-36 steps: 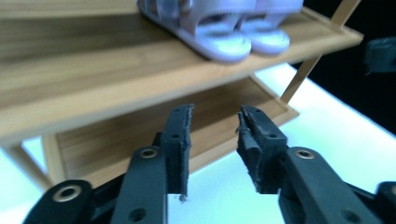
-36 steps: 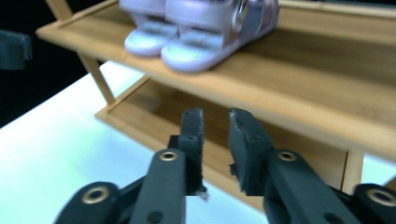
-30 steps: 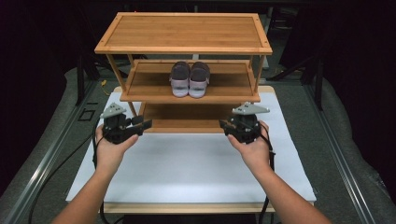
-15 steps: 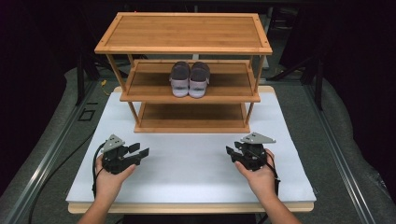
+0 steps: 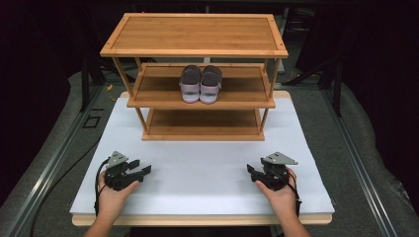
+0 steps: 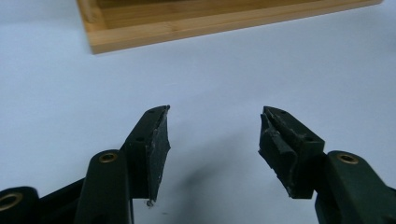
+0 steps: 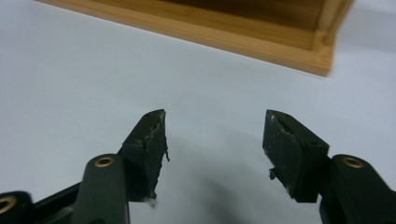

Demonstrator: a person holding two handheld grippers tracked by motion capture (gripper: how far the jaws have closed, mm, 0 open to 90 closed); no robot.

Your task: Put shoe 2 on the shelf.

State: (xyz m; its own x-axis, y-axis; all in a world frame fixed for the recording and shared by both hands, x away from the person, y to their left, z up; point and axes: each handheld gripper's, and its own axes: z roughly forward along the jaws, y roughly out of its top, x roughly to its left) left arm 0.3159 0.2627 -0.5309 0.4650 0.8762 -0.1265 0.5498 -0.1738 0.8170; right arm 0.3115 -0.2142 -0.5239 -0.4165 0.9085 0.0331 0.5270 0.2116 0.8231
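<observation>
A three-tier bamboo shoe rack stands at the far half of the white table top. A pair of grey shoes sits side by side on its middle shelf. My left gripper rests low over the white surface at the near left, open, nothing between its jaws. My right gripper is at the near right, also open and empty. In the left gripper view the open left gripper faces the rack's bottom edge. In the right gripper view the open right gripper faces the rack's base corner.
The white top lies on a wooden board whose front edge runs just behind my hands. Grey floor and metal rails flank the table. Cables trail from both grippers.
Both grippers have drawn back from the rack's lower shelf toward the table's near edge and moved apart. The shoes have not moved.
</observation>
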